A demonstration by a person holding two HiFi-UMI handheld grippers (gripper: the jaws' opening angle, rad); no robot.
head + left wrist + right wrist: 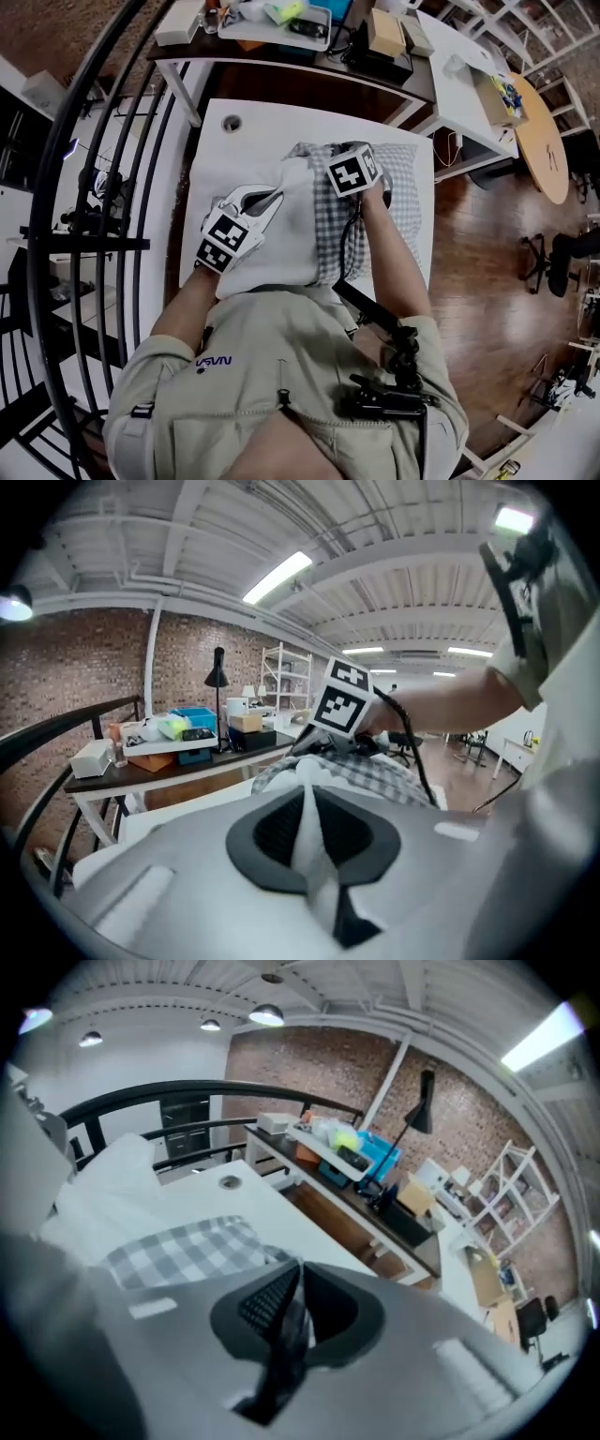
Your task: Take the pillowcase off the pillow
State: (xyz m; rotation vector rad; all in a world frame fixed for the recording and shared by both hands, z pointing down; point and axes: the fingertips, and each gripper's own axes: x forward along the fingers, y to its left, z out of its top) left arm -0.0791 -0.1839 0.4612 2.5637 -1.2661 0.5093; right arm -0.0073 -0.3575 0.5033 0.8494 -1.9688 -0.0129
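A white pillow [277, 239] lies on the white table [216, 159], partly drawn out of a grey checked pillowcase [405, 178]. My left gripper [267, 200] is at the pillow's left side. In the left gripper view, the left gripper [309, 808] is shut on a fold of white pillow fabric. My right gripper [349, 178] sits on the pillowcase's open edge, its tips hidden under its marker cube. In the right gripper view, the right gripper [286, 1321] is shut on a strip of grey checked cloth, with the pillowcase [187, 1251] spread beyond.
A black curved railing [112, 141] runs along the table's left. Behind the table stands a dark desk [309, 66] with a blue bin, boxes and a lamp. A white desk [459, 94] is at the right. A cable hole [232, 122] marks the table's far left.
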